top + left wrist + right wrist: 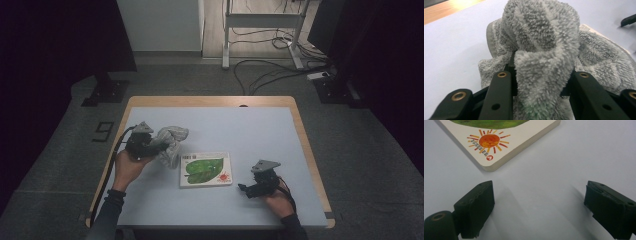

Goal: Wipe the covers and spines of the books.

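A fluffy grey towel [170,142] is bunched up at the table's left, just left of a board book [206,169] with a green leaf and an orange sun on its cover. My left gripper [156,146] is shut on a fold of the towel [544,50], which bulges up between its jaws and is lifted off the table. My right gripper [245,189] rests low at the front right, open, with bare table between its jaws [537,205]. The book's sun corner [491,142] lies just ahead of it, apart from the pads.
The table [250,130] has a light blue top and a wooden rim. Cables and a metal stand's legs [260,35] lie on the floor beyond the far edge. Dark equipment stands at both sides.
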`<action>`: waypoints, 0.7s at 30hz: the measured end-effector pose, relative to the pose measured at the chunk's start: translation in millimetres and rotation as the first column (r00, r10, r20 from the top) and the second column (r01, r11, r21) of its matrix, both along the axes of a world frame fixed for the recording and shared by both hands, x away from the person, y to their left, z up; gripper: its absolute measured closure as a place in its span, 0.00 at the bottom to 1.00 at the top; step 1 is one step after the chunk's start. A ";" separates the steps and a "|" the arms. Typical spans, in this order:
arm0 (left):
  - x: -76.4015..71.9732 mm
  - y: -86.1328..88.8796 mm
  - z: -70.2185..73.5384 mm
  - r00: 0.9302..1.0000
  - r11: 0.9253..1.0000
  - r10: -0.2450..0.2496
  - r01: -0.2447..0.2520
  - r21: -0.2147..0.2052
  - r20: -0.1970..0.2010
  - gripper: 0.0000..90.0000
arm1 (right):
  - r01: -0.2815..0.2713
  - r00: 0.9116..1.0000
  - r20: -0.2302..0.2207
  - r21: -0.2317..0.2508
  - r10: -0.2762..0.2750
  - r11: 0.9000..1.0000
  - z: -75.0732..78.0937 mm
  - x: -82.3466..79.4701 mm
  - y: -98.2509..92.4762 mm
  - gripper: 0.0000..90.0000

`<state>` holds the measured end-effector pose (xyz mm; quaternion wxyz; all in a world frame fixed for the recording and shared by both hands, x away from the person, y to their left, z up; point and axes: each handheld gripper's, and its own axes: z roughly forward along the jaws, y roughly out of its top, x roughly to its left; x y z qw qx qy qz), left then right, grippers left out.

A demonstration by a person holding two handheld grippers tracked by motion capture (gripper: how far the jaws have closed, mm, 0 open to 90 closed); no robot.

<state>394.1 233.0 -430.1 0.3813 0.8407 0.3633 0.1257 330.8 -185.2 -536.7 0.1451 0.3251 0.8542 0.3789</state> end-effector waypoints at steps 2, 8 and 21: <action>1.1 -5.2 -2.4 1.000 1.000 -0.008 0.008 -0.003 -0.004 0.72 | 0.002 1.000 0.002 0.001 -0.002 1.000 -0.1 -0.1 0.1 0.10; 4.1 -20.0 -14.6 0.999 1.000 -0.028 0.028 0.001 -0.015 0.72 | 0.002 1.000 0.003 0.000 -0.002 1.000 -0.1 -0.2 0.1 0.10; 12.8 -45.4 -49.1 0.997 0.998 -0.047 0.050 0.047 -0.065 0.72 | 0.001 1.000 0.002 0.000 -0.001 1.000 0.0 -0.3 0.1 0.10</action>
